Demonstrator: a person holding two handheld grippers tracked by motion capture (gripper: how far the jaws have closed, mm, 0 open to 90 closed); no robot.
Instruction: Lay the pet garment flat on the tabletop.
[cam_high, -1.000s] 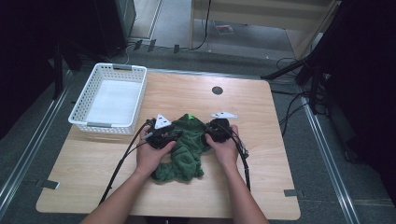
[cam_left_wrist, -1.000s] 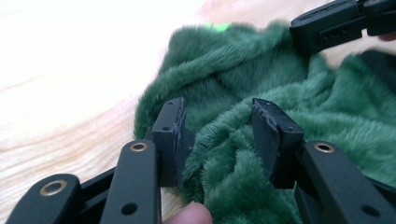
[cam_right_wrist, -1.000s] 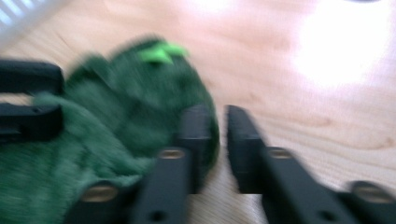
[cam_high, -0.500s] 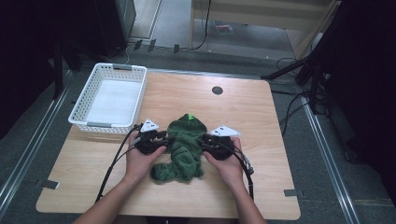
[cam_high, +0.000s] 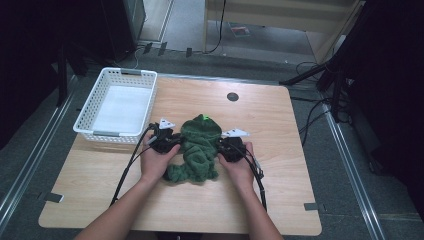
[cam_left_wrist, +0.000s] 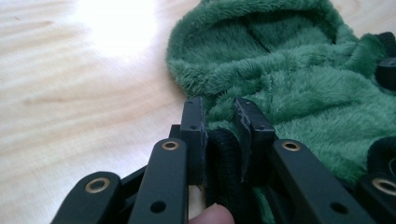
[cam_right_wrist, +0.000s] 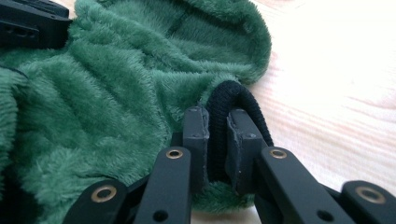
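- High view: green fleece garment (cam_high: 196, 148) lies crumpled at the middle of the wooden table (cam_high: 280, 130), hood end pointing away from the person, a small bright green tag at the top of the hood.
- High view: left gripper (cam_high: 170, 145) sits against the garment's left edge, right gripper (cam_high: 223, 146) against its right edge; each hand rests low on the table behind its gripper, cables trailing back toward the person.
- High view: white basket (cam_high: 91, 131) stands at the table's far left corner, apart from the garment; a dark round hole (cam_high: 232, 96) sits in the tabletop beyond the hood.
- Left gripper view: the jaws have just been closing and now pinch a black ribbed cuff (cam_left_wrist: 224, 158) of the garment, pads pressed on either side of it. Green pile spreads to the right, the hood opening above; bare wood to the left. A fingertip shows at the bottom edge.
- Right gripper view: the jaws have likewise just been closing and are clamped on another black ribbed cuff (cam_right_wrist: 222, 119), which loops up over the jaw tips. Green fleece lies to the left and above, bare table to the right. The other gripper shows as a dark shape in the top left corner, at the garment's far side.
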